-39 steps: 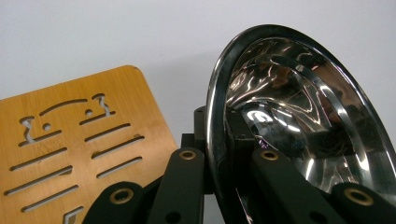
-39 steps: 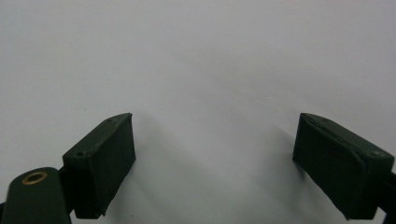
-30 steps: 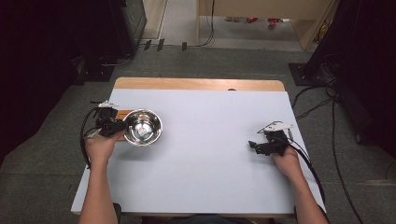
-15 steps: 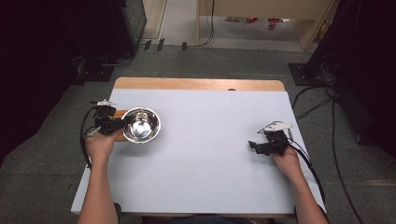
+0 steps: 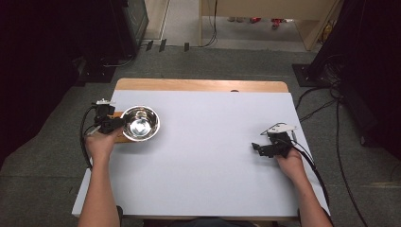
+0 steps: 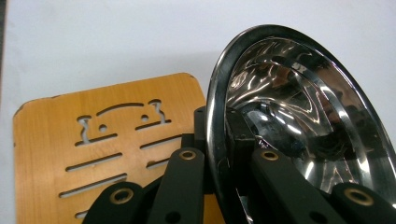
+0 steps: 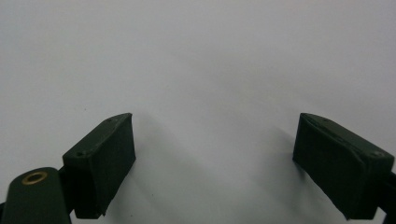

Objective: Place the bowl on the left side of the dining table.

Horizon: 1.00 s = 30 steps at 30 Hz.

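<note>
Left gripper (image 5: 118, 124): clamped on the steel bowl (image 5: 140, 123) rim
Wooden board (image 6: 93, 140): under that gripper
Right gripper (image 7: 215, 163): jaws apart, empty

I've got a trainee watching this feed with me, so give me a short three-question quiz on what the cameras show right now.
1. True or false: the left gripper is shut on the rim of the steel bowl.
2. What lies under the bowl on the white table? A) a blue cloth B) a wooden board with cut-out slots C) a plate
3. How do the jaws of the right gripper stand, and what is between them?

Key
1. True: in the left gripper view one jaw sits inside the rim and one outside.
2. B, the wooden board.
3. Open, with only bare table between them.
</note>
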### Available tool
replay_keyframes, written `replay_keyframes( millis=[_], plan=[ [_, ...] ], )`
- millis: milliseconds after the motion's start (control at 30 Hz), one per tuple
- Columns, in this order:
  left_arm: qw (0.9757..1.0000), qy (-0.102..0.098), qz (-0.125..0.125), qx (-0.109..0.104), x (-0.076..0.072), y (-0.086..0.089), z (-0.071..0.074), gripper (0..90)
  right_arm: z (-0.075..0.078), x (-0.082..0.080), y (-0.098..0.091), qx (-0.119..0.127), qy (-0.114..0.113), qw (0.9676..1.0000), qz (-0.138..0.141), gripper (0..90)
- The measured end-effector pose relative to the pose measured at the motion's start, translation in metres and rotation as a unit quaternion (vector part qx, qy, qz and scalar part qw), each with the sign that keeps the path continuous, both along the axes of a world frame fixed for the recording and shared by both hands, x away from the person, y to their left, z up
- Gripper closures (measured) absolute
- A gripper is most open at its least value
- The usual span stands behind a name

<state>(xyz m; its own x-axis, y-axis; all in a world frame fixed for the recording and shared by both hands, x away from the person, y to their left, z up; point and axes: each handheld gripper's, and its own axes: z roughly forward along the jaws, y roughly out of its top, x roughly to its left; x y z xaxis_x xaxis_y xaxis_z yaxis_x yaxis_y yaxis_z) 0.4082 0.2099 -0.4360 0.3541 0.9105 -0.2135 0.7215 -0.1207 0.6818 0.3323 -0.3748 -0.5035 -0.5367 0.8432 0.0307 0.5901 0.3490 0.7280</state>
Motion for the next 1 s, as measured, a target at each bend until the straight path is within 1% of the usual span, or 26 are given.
replay_keyframes(
  millis=[300,367,400,467,600,700,867,1000],
  plan=[
    [0.9998,-0.001,0.019,-0.003,-0.001,0.012,-0.002,87.2,0.000,0.000,0.000,0.001,0.001,1.0000,0.000,12.4],
    [0.9997,0.000,0.024,-0.007,-0.001,0.015,-0.002,87.2,0.000,0.000,0.000,0.000,0.000,1.0000,0.000,12.4],
    [0.9996,0.001,0.027,-0.006,-0.001,0.016,-0.003,87.2,0.000,0.000,0.000,0.001,0.001,1.0000,0.000,12.4],
    [0.9995,0.000,0.032,0.006,-0.001,0.018,-0.003,87.1,0.000,0.000,0.000,0.001,0.000,1.0000,-0.001,12.4],
    [0.9991,0.000,0.043,-0.002,0.000,0.024,-0.005,87.1,0.000,0.000,0.000,0.002,0.001,1.0000,-0.001,12.4],
    [0.9989,-0.001,0.047,0.001,-0.001,0.027,-0.005,87.0,0.000,0.000,0.000,0.001,0.001,1.0000,-0.001,12.4],
    [0.9981,-0.004,0.062,-0.006,0.000,0.034,-0.007,87.0,0.000,0.000,0.000,0.001,0.001,1.0000,-0.001,12.4],
    [0.9978,-0.004,0.066,0.003,-0.001,0.037,-0.008,86.9,0.000,0.000,0.000,0.001,0.000,1.0000,-0.001,12.4]
  ],
)
